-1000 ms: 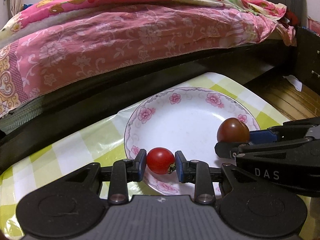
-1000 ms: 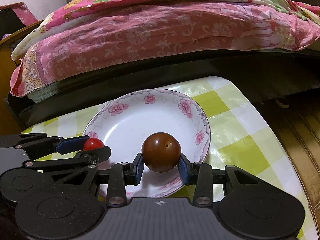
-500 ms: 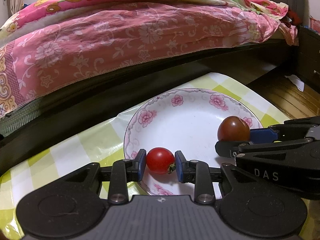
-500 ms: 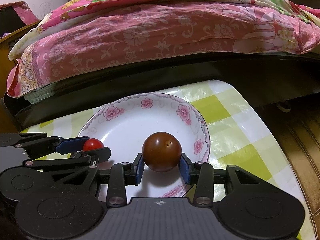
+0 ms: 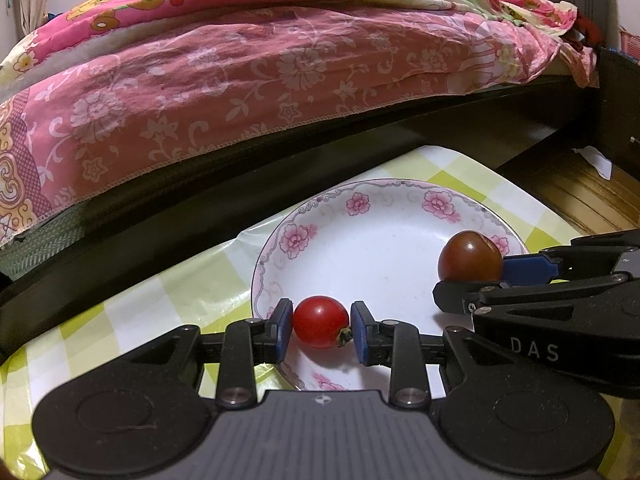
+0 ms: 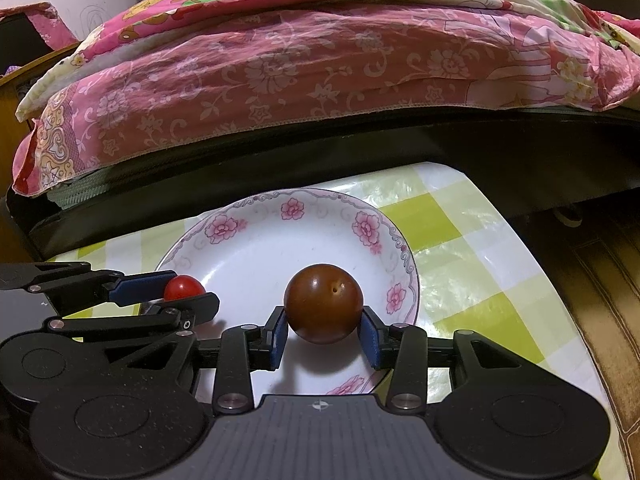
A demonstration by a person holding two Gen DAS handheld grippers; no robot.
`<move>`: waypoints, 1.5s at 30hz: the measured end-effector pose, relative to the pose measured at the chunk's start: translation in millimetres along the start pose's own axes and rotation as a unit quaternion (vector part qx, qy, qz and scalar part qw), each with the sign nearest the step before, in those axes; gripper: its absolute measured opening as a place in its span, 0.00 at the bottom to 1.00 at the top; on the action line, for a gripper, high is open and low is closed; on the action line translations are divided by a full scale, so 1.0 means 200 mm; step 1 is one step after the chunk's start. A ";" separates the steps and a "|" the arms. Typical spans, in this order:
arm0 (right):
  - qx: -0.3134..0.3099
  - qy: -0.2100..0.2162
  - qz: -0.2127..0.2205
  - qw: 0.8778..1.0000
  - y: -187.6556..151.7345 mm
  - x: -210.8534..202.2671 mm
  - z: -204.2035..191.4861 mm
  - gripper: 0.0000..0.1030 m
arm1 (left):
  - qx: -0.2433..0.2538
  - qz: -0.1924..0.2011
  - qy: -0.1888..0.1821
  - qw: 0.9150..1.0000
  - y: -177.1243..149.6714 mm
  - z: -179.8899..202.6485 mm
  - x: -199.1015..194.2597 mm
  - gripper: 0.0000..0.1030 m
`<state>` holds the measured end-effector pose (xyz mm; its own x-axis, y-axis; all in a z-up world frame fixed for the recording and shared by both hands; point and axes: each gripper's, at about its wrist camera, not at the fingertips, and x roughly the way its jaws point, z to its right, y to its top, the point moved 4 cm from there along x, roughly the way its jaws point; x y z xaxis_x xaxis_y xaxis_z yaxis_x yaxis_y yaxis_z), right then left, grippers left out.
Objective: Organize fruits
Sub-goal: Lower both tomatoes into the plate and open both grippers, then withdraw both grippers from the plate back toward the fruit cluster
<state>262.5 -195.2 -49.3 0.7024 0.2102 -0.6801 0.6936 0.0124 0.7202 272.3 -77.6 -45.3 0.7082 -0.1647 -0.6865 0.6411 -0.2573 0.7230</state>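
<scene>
While both fruits hang over the plate, little has changed: left tongs stay nearly closed on the red tomato, right tongs clamp the brown fruit; release seems next.

Red tomato; dark brown fruit; white plate with pink flowers. Tablecloth: green-and-white checks; bedcover: pink floral.

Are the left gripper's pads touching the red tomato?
Touching. The left wrist view shows both blue pads of the left gripper pressed against the red tomato.
</scene>
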 end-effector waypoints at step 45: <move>0.001 0.001 0.032 0.999 0.00 -0.25 -0.03 0.47 | -0.001 0.006 0.001 1.000 -0.07 -0.09 -0.37 0.49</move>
<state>226.9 -200.3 -15.4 0.7448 0.2129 -0.6324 0.6478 -0.0034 0.7618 216.4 -44.2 -3.3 0.7159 -0.1665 -0.6781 0.6333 -0.2542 0.7310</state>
